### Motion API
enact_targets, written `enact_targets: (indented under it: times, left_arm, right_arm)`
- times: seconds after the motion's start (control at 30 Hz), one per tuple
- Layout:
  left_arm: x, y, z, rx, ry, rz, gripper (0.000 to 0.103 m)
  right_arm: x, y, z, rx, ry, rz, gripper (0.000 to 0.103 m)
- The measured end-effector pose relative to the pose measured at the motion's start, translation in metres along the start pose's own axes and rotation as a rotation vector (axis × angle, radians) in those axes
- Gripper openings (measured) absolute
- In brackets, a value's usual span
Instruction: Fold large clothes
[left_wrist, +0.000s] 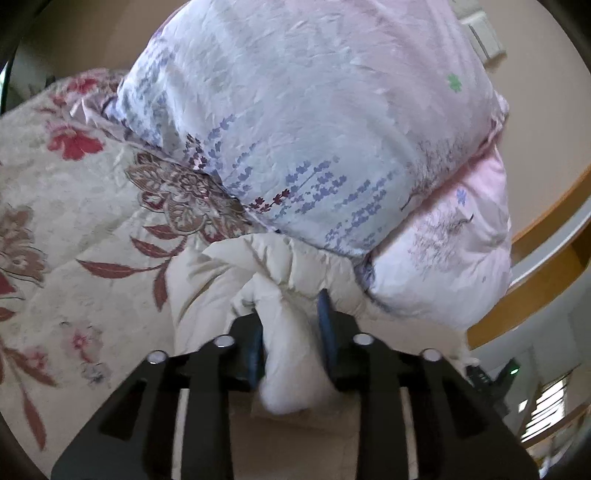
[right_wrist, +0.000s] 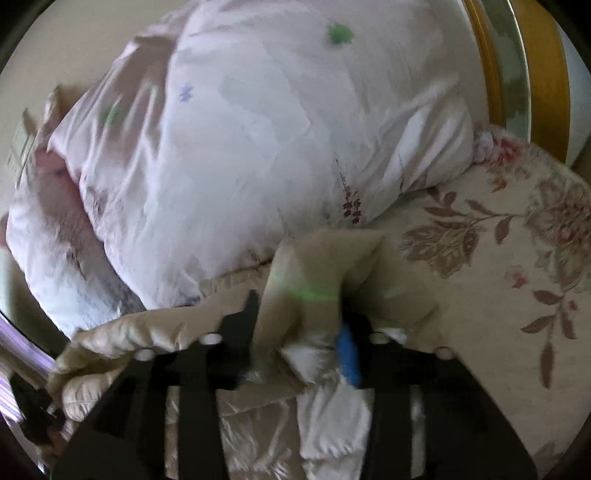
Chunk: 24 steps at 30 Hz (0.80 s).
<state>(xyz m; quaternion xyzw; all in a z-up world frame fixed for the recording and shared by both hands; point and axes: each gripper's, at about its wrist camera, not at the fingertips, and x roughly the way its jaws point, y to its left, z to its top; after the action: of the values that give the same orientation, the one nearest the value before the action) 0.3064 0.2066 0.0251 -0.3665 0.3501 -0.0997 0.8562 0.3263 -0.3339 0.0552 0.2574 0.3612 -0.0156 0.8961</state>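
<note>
A cream puffy jacket lies on a floral bedspread. My left gripper is shut on a bunched fold of the jacket, which bulges between the blue pads. In the right wrist view my right gripper is shut on another part of the same jacket, a beige flap standing up between the fingers, with one blue pad showing. The view is blurred by motion.
A big folded quilt with a lavender flower print is piled right behind the jacket; it also shows in the right wrist view. A wooden bed frame runs at the right. The bedspread extends to the right.
</note>
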Motion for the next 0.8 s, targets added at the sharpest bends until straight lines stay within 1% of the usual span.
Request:
enact_targets:
  times: [0.03, 0.07, 0.1, 0.17, 0.2, 0.27, 0.3, 0.37, 0.43, 0.5, 0.6, 0.67, 0.7, 0.77, 0.8]
  left_arm:
    - [0.002, 0.001, 0.002, -0.018, 0.001, -0.013, 0.041]
    - [0.003, 0.002, 0.005, -0.036, -0.001, -0.027, 0.05]
    - [0.003, 0.003, 0.008, -0.06, -0.01, -0.045, 0.054]
    - [-0.005, 0.005, 0.014, -0.105, -0.043, -0.075, 0.065]
    - [-0.012, 0.005, 0.016, -0.115, -0.069, -0.081, 0.067]
    - [-0.026, 0.001, 0.019, -0.1, -0.123, -0.084, 0.067]
    - [-0.035, -0.004, 0.018, -0.067, -0.154, -0.071, 0.067]
    - [-0.046, -0.019, 0.009, 0.003, -0.183, -0.055, 0.067]
    - [-0.048, -0.034, -0.001, 0.075, -0.177, -0.05, 0.067]
    - [-0.039, -0.054, -0.015, 0.176, -0.147, -0.016, 0.068]
    - [-0.016, -0.072, -0.028, 0.282, -0.105, 0.084, 0.068]
    - [-0.003, -0.073, -0.031, 0.291, -0.086, 0.138, 0.068]
    - [0.006, -0.069, -0.03, 0.279, -0.074, 0.172, 0.068]
    - [0.02, -0.058, -0.029, 0.24, -0.054, 0.22, 0.068]
    - [0.02, -0.051, -0.031, 0.227, -0.051, 0.23, 0.068]
  right_arm:
    - [0.002, -0.001, 0.003, 0.019, 0.003, 0.014, 0.066]
    - [0.004, -0.003, 0.007, 0.04, 0.001, 0.034, 0.069]
    - [0.005, -0.004, 0.01, 0.056, -0.005, 0.051, 0.071]
    - [-0.002, -0.005, 0.016, 0.075, -0.04, 0.076, 0.072]
    - [-0.007, -0.006, 0.016, 0.074, -0.057, 0.083, 0.072]
    - [-0.025, -0.004, 0.014, 0.036, -0.114, 0.086, 0.072]
    - [-0.03, -0.001, 0.013, 0.009, -0.123, 0.083, 0.071]
    - [-0.035, 0.01, 0.005, -0.089, -0.108, 0.052, 0.065]
    - [-0.032, 0.018, -0.002, -0.153, -0.07, 0.039, 0.055]
    - [-0.021, 0.026, -0.011, -0.204, -0.022, 0.014, 0.053]
    - [-0.001, 0.03, -0.017, -0.216, 0.038, -0.044, 0.053]
    - [0.013, 0.029, -0.018, -0.209, 0.063, -0.096, 0.053]
    - [0.019, 0.027, -0.018, -0.205, 0.069, -0.125, 0.053]
    - [0.029, 0.023, -0.018, -0.194, 0.081, -0.154, 0.053]
    - [0.033, 0.02, -0.018, -0.188, 0.087, -0.162, 0.053]
